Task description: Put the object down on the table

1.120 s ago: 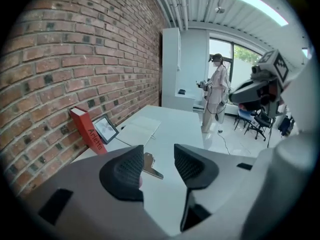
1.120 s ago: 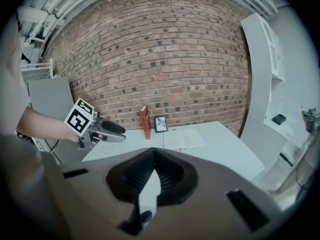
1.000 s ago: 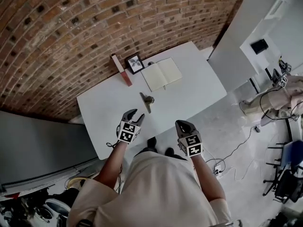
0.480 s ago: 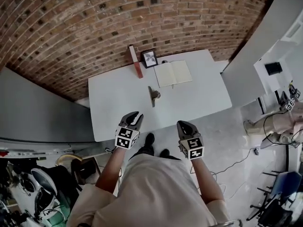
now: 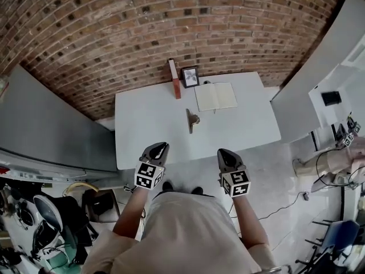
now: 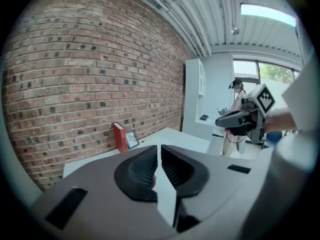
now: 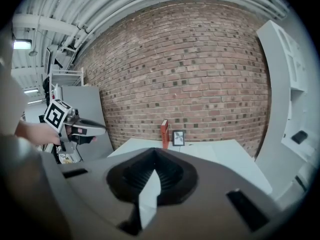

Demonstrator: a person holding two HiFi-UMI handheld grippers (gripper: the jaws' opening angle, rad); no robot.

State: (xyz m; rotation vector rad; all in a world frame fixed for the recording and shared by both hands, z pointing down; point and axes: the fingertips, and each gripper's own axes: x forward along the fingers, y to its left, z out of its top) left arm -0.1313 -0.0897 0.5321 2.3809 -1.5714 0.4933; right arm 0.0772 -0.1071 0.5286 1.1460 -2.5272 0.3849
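A small olive-grey metal tool (image 5: pixel 191 120) lies by itself near the middle of the white table (image 5: pixel 148 130). Both grippers hang in the air short of the table's near edge, apart from the tool. The jaws of my left gripper (image 5: pixel 161 145) are closing, with only a thin slit left and nothing between them (image 6: pixel 159 149). My right gripper (image 5: pixel 222 152) is shut and empty, its tips meeting (image 7: pixel 154 151). Each gripper shows in the other's view: the right gripper (image 6: pixel 220 121) and the left gripper (image 7: pixel 102 129).
Against the brick wall at the table's back stand a red book (image 5: pixel 173 79) and a small picture frame (image 5: pixel 190 76), with an open notebook (image 5: pixel 215 96) beside them. A grey panel (image 5: pixel 51 124) flanks the left, a white cabinet (image 5: pixel 319 67) the right. Clutter fills the floor at lower left.
My left gripper's jaws have come together from wide apart. Both grippers have drawn back from the table's edge. The tool has stayed on the table.
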